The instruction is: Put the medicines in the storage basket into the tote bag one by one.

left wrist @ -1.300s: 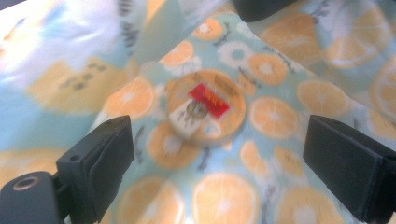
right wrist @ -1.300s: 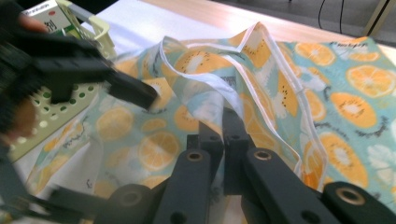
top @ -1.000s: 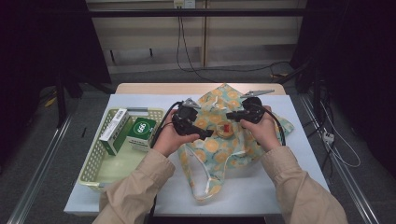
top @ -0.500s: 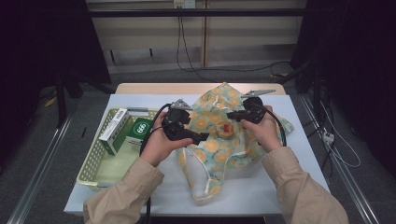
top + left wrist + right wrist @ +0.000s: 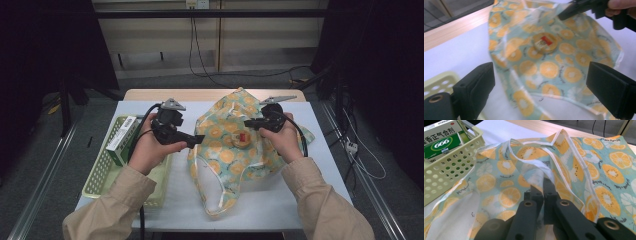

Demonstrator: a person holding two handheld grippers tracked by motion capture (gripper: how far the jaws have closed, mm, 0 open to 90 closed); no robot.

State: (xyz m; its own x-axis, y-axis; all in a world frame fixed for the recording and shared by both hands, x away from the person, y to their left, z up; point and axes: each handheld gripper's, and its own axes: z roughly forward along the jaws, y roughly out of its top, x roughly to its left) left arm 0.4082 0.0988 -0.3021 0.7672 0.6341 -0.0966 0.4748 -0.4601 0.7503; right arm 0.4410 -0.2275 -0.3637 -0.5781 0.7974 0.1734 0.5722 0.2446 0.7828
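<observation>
On the white table [image 5: 150, 200], orange-print fabric bag [image 5: 225, 150] lying beside yellow basket [image 5: 100, 175], right gripper [image 5: 248, 123] — jaws clamped on bag's raised edge, left gripper [image 5: 199, 139] — jaws wide apart, holding nothing, just beside bag.

"666" on green box [image 5: 441, 143] (Chinese characters above)

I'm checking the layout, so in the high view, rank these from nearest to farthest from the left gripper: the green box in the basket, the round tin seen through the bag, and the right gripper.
From the left gripper:
1. Round tin, just to its right, inside the fruit-print bag.
2. Green box, to its left in the yellow basket, and right gripper, pinching the bag's cloth: too close to call.
</observation>
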